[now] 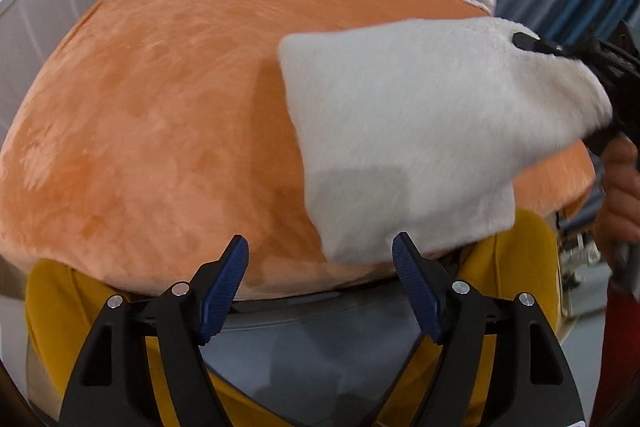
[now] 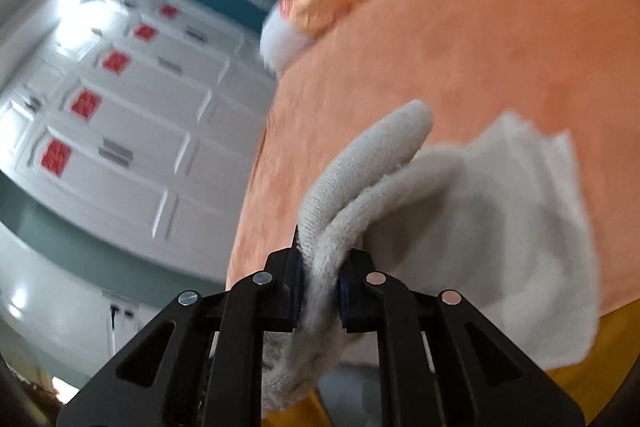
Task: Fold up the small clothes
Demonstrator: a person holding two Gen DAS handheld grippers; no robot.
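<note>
One white fleecy cloth (image 1: 420,131) is in play, lifted off the orange blanket (image 1: 160,107) at its far corner, its near edge hanging low toward the bed's front. Pinching that bunched corner is the right gripper (image 2: 320,283), pads pressed tight on the fabric. Down front, the left gripper (image 1: 320,283) is spread wide, empty, its right finger just beside the cloth's near corner. Best play, I'd say: catch that loose corner squarely, then carry both corners over level so edges meet.
</note>
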